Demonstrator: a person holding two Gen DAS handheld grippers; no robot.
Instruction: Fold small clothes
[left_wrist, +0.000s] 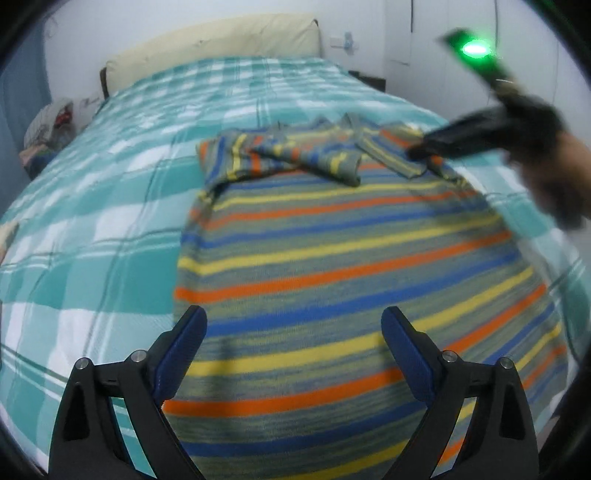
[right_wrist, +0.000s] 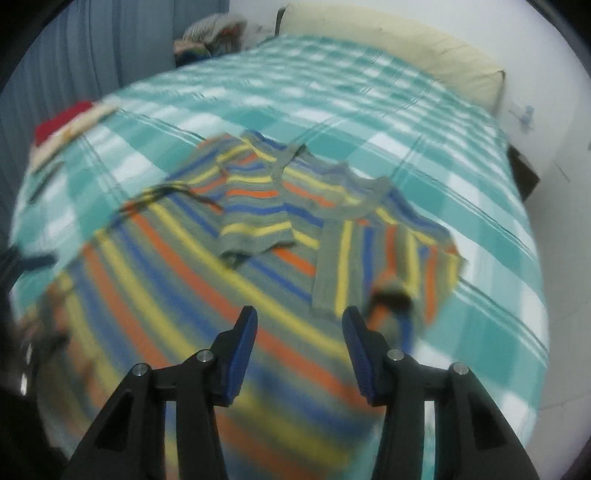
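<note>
Left hand-held gripper (left_wrist: 293, 330): two black angular arms with triangular cut-outs, blue pads on the inner faces of the fingers (left_wrist: 184, 347), silver round screws on each arm. Right hand-held gripper (right_wrist: 299, 332): same build, black frame, blue pads, silver screws. Its body carries a lit green board (left_wrist: 476, 50).
</note>
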